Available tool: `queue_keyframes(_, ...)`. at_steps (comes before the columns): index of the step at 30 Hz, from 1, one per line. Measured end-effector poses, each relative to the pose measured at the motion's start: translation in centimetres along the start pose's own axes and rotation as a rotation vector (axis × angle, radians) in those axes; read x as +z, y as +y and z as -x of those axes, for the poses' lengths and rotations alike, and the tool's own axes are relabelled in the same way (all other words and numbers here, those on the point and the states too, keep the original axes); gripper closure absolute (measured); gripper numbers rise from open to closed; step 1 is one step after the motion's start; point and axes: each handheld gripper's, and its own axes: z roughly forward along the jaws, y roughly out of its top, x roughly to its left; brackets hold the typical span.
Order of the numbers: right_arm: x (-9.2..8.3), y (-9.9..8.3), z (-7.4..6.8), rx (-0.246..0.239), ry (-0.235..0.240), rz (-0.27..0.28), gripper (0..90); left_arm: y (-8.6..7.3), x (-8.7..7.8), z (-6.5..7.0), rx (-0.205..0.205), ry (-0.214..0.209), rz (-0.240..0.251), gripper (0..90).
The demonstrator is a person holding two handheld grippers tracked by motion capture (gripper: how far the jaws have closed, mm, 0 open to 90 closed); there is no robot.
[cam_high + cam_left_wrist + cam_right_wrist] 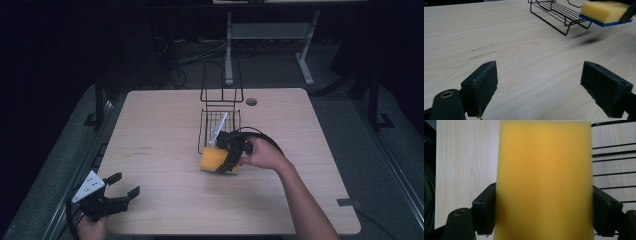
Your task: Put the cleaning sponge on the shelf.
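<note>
Jaws around sponge [544, 180], blue-bottomed [604, 23].

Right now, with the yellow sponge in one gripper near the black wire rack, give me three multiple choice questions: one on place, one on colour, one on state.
1. Where is the yellow foam sponge with a blue underside?
A. lifted off the table beside the black wire rack
B. lying flat inside the rack
C. at the table's near left corner

2. What colour is the sponge's bottom layer?
A. green
B. blue
C. white

3. How does the left gripper stand?
A. shut on the sponge
B. shut on the rack
C. open, holding nothing

Answers: 1 A, the left gripper view shows it in the air with its shadow on the light wooden table. 2 B, a blue strip runs under the yellow foam. 3 C, its jaws stand wide apart over bare wood, while the right gripper clamps the sponge.
</note>
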Motion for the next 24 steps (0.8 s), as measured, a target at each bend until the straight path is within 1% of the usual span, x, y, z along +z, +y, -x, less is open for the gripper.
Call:
queue_keyframes(8, 0.0, 0.2, 0.6, 0.000, 0.000, -0.003, 21.5, 0.1, 0.2, 0.1, 0.009, -0.003, -0.005, 13.4)
queue_keyframes(14, -0.2, 0.2, 1.7, 0.018, 0.004, 0.005, 21.5, 0.0, 0.2, 0.0, 0.001, -0.010, -0.002, 13.4)
queue_keyframes(16, -0.2, 0.3, 1.9, 0.018, -0.002, -0.005, 21.5, 0.0, 0.2, -0.1, -0.001, -0.012, -0.001, 13.4)
queue_keyframes(18, -0.2, 0.4, 2.2, 0.022, 0.005, 0.003, 21.5, 0.0, 0.2, -0.2, -0.008, -0.009, 0.000, 13.4)
queue_keyframes(19, -0.1, 0.4, 2.4, 0.027, 0.011, 0.018, 21.6, -0.1, 0.2, -0.2, -0.009, -0.008, 0.000, 13.4)
queue_keyframes(20, -0.1, 0.4, 2.4, 0.027, 0.011, 0.018, 21.6, -0.1, 0.2, -0.2, -0.009, -0.008, 0.000, 13.4)
queue_keyframes(21, 0.1, 0.4, 2.9, 0.028, 0.017, -0.002, 21.5, -0.1, 0.2, -0.3, -0.011, -0.009, -0.001, 13.4)
queue_keyframes(24, 0.4, 0.5, 3.5, 0.036, 0.014, -0.008, 21.5, -0.1, 0.3, -0.4, -0.013, -0.011, 0.001, 13.4)
